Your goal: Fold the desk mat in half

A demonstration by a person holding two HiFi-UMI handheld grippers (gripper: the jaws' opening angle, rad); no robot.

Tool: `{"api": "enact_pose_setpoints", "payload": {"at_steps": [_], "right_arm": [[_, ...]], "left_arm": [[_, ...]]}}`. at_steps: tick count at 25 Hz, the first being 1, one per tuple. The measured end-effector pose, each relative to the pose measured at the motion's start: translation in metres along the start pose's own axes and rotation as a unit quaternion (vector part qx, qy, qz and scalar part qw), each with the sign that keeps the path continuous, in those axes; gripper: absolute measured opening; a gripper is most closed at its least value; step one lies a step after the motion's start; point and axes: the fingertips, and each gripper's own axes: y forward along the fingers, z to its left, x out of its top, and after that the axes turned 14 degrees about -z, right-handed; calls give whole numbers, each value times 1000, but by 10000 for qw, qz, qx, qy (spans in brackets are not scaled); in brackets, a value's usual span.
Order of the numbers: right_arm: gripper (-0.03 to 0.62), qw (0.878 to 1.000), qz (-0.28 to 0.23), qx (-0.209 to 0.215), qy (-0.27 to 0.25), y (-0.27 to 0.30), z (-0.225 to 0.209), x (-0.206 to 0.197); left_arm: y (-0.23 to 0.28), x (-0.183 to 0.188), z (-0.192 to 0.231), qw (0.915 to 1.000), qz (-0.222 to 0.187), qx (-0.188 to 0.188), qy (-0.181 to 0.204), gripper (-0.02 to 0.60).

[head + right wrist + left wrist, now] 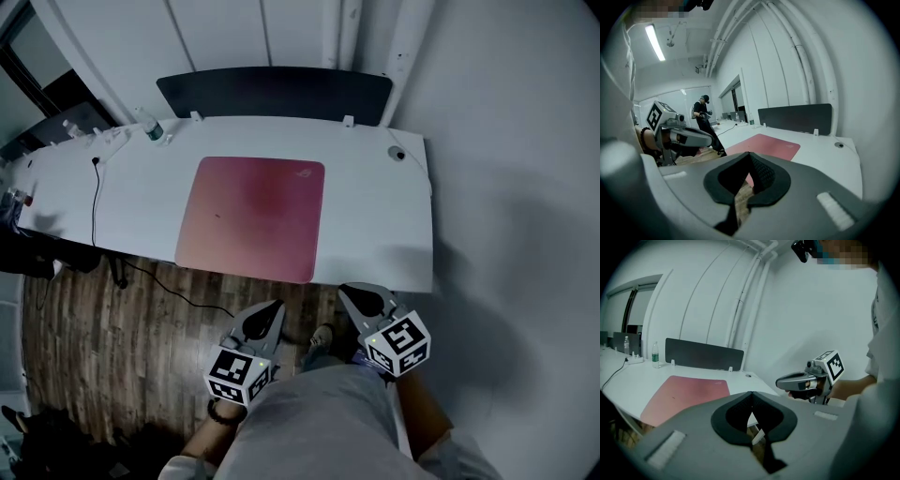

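The pink-red desk mat (253, 217) lies flat and unfolded in the middle of the white desk (375, 234); it also shows in the left gripper view (689, 392) and the right gripper view (764, 143). My left gripper (266, 315) hangs over the wooden floor, short of the desk's near edge, with its jaws shut on nothing (751, 393). Beside it my right gripper (360, 298) is at about the same height, also shut and empty (749, 153). Neither gripper touches the mat.
A dark divider panel (272, 94) stands along the desk's far edge. At the back left are a water bottle (151, 127) and a black cable (95, 202) that runs off the near edge. A grey wall (525, 187) is to the right. A person (704, 119) stands far off.
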Motion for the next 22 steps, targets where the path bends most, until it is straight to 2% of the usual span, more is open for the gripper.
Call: {"api": "enact_pose_setpoints", "payload": {"at_steps": [10, 15, 22], "right_arm": [[6, 9999, 133, -32, 88, 8, -38, -7], [6, 9996, 196, -145, 138, 21, -43, -15], [6, 9976, 300, -429, 462, 28, -39, -36]], "left_arm": [[35, -17, 18, 9993, 326, 110, 166, 19], [45, -36, 30, 9978, 599, -84, 272, 20], [59, -87, 46, 9915, 1161, -406, 418, 20]]}}
